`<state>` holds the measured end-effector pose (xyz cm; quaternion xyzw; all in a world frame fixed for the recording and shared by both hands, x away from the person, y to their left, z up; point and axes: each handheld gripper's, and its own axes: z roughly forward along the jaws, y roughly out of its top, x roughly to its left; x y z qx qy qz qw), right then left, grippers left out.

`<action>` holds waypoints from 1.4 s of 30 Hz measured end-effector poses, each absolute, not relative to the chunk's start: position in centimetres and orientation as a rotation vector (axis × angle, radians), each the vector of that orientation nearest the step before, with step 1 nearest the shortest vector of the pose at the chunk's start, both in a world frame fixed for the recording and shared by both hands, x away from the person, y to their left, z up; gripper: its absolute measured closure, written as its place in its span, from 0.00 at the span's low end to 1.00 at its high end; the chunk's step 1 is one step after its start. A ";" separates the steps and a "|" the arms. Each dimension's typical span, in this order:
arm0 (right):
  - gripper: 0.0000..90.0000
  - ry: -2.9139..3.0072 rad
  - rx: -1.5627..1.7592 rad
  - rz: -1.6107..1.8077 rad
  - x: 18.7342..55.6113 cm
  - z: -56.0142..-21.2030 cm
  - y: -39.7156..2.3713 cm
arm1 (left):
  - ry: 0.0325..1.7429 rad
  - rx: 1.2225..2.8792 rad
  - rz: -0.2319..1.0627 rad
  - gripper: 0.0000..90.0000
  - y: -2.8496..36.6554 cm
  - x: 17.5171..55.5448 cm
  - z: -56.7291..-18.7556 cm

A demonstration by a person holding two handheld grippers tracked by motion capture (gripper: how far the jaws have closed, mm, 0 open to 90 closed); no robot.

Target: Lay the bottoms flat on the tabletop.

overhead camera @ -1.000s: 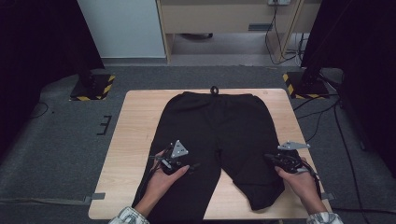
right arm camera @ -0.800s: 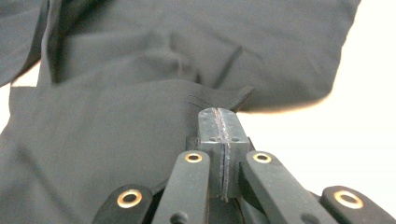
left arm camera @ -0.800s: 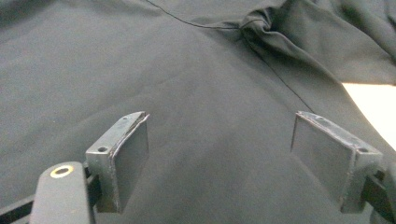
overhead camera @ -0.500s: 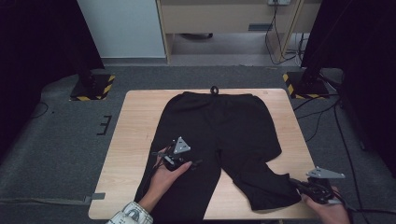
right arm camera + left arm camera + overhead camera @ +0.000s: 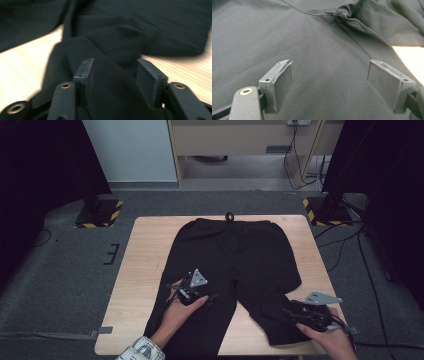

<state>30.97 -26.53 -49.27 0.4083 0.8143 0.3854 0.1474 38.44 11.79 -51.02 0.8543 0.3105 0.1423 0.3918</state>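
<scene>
Wood table on grey carpet, black pants spread flat, waistband at far edge. Left gripper sits over the left leg, jaws wide apart, only flat cloth between them, nothing gripped. Right gripper at the folded-up right leg hem; jaws part-open with fabric lying between, not clamped.

We see the left hand reach in from the bottom edge, holding the left gripper, its grey three-cornered plate on top and its jaws spread wide apart. The right hand enters at the lower right corner, holding the right gripper low with its jaws parted, pointing leftward.
</scene>
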 end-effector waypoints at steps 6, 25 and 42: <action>0.38 2.433 1.044 1.075 32.0 -50.0 -22.0 | 0.767 2.179 0.367 0.21 11.5 38.3 -51.0; 0.96 2.218 1.345 0.874 31.8 -49.9 -30.4 | 0.711 2.143 0.319 0.22 9.4 38.0 -49.6; 0.47 2.193 1.327 1.022 34.6 -48.9 -30.4 | 0.674 2.149 0.324 0.21 4.1 39.8 -49.5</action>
